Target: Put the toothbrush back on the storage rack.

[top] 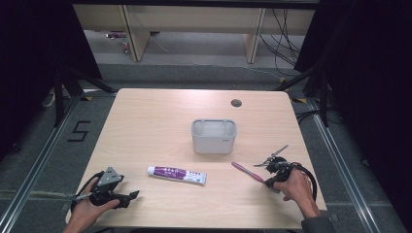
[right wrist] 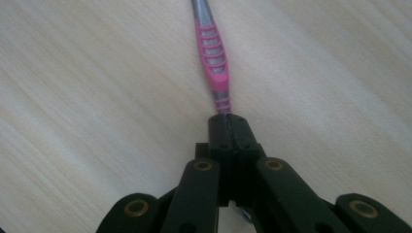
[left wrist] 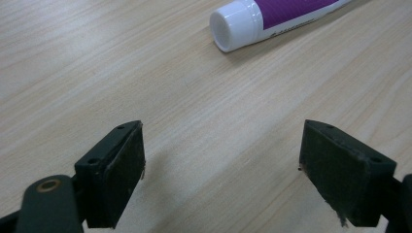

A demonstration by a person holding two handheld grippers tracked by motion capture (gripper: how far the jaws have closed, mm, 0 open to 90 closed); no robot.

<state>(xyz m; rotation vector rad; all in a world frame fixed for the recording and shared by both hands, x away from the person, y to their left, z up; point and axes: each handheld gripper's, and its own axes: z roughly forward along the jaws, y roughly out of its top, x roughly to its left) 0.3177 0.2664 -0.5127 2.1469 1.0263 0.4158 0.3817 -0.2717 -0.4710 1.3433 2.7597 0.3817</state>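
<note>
Left claw [top: 130, 196] is sitting wide open, empty, low over the near-left counter [top: 160, 111], pointing at the toothpaste tube [top: 177, 174] lying just right of it. Grey holder [top: 214, 136] is standing mid-counter. Right claw [right wrist: 227, 127] is pinching the very tail of the pink toothbrush [right wrist: 213, 58] at near right. With so thin a bite, it's likely swinging or slipping on lift. Pale wood counter, grey floor, dark curtains at the sides, cables trailing far right.

Your left gripper view cuts the toothpaste tube [left wrist: 272, 17] off at twelve o'clock. In your right gripper view, the pink toothbrush [right wrist: 212, 53] runs off at twelve, its near end hidden between the closed jaws.
</note>
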